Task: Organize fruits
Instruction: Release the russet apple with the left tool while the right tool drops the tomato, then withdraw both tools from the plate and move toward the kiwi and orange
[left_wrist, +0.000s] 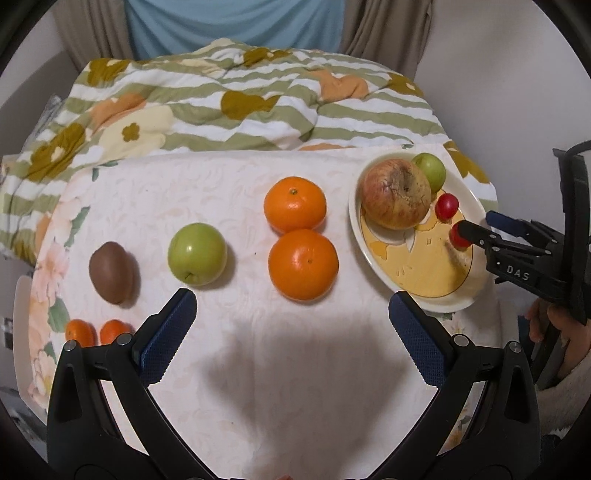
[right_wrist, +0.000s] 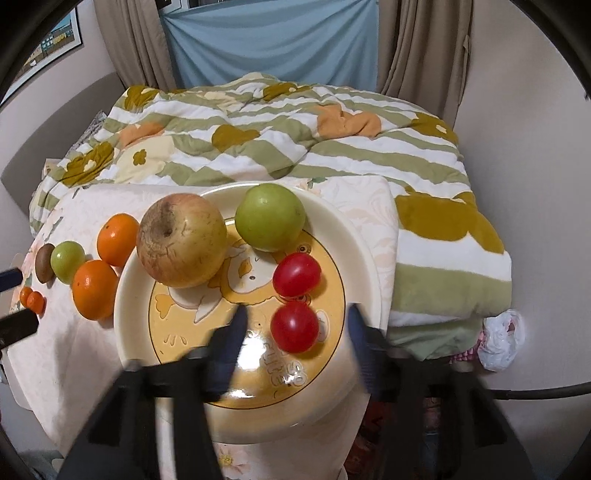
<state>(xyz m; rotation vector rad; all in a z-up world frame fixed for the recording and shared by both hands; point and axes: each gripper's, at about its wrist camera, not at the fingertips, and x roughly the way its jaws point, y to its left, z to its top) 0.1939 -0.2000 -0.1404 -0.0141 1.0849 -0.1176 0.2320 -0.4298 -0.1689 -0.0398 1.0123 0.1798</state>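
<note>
Filling the plate (right_wrist: 364, 258): right gripper (right_wrist: 295, 332) spread around a tomato (right_wrist: 294, 325); left gripper (left_wrist: 291, 317), spread empty, should fetch an orange (left_wrist: 303, 263).

plate (right_wrist: 362, 236): glossy, smooth glazed cream ceramic
cherry tomatoes (right_wrist: 294, 325): shiny, taut red skin
large apple (right_wrist: 181, 240): dull, wrinkled, cracked skin
kiwi (left_wrist: 110, 272): matt brown fuzz
quilt (left_wrist: 236, 96): soft puffy cloth
tongs' pads (left_wrist: 168, 339): blue, finely textured

Striped floral quilt (right_wrist: 295, 140) bunched on bed behind cloth-covered table (left_wrist: 221, 184). Beige curtains (right_wrist: 136, 40) flank blue sheet (right_wrist: 273, 40). Pale walls; framed picture (right_wrist: 55, 40) at left.
</note>
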